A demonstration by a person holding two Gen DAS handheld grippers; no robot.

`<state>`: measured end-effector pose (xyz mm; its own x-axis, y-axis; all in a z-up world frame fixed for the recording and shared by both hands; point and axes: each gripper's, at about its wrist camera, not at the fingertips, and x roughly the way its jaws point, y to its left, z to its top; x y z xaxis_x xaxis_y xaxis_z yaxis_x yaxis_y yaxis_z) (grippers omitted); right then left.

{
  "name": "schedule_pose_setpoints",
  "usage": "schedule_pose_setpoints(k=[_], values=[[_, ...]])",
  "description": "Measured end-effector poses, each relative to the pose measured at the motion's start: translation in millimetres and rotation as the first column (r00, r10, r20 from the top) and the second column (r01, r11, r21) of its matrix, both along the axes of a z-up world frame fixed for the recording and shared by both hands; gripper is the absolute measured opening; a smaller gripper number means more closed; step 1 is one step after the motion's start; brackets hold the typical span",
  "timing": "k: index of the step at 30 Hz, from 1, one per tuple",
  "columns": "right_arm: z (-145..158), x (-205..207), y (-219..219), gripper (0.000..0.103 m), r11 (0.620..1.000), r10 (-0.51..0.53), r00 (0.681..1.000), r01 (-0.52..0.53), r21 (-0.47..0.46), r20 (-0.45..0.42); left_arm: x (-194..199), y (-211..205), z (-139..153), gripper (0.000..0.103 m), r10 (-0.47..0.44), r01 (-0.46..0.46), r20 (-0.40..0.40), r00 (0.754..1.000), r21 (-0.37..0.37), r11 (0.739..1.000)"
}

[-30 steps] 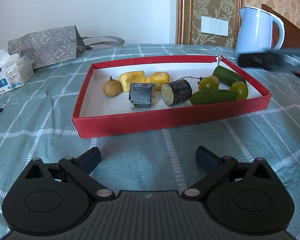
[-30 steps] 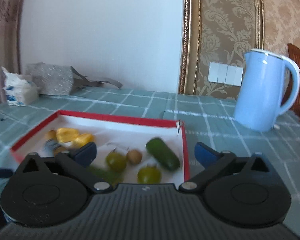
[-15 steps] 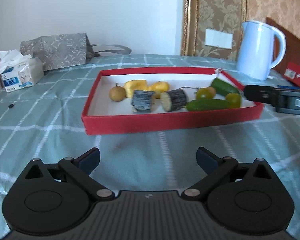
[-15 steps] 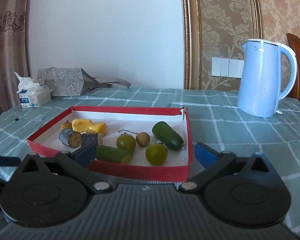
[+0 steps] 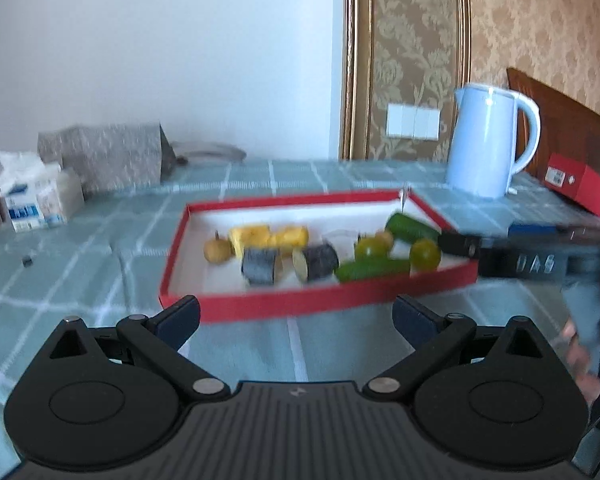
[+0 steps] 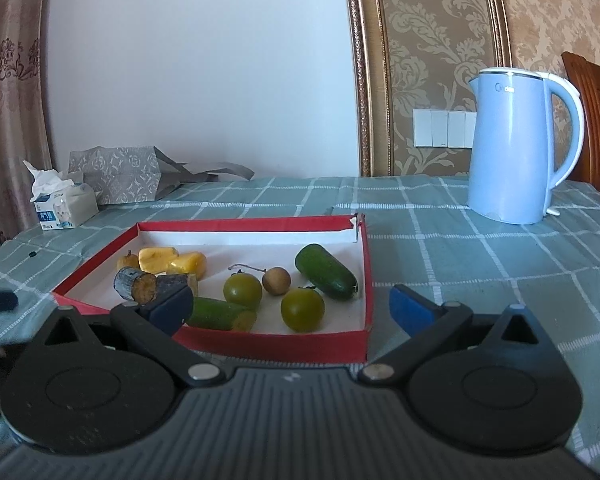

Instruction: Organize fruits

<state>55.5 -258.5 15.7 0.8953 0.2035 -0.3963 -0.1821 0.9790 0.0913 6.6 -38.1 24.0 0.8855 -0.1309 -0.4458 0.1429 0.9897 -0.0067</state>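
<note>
Facing the red tray, both claws gape empty; kettle logo unreadable.

Tray: red walls, white floor; tablecloth: teal-green, white check; kettle: pale blue; cucumbers: dark green; round fruits: yellow-green; chunks: yellow; bag: grey, pale medallion print; wallpaper: tan damask; finger pads: blue.
</note>
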Motion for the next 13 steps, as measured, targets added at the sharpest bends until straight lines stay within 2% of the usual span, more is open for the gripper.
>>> schedule_pose_setpoints(k=[6, 13], values=[[-0.9, 0.5, 0.9, 0.103, 1.0, 0.0, 1.0, 0.0, 0.001, -0.004, -6.1, -2.1, 19.7, 0.103, 0.021, -0.022, 0.078, 0.997, 0.019, 1.0], [-1.5, 0.3, 1.4, 0.103, 1.0, -0.004, 1.0, 0.004, -0.001, -0.007, -8.9, -0.5, 23.5, 0.103, 0.06, -0.065, 0.127, 0.99, 0.036, 0.997]])
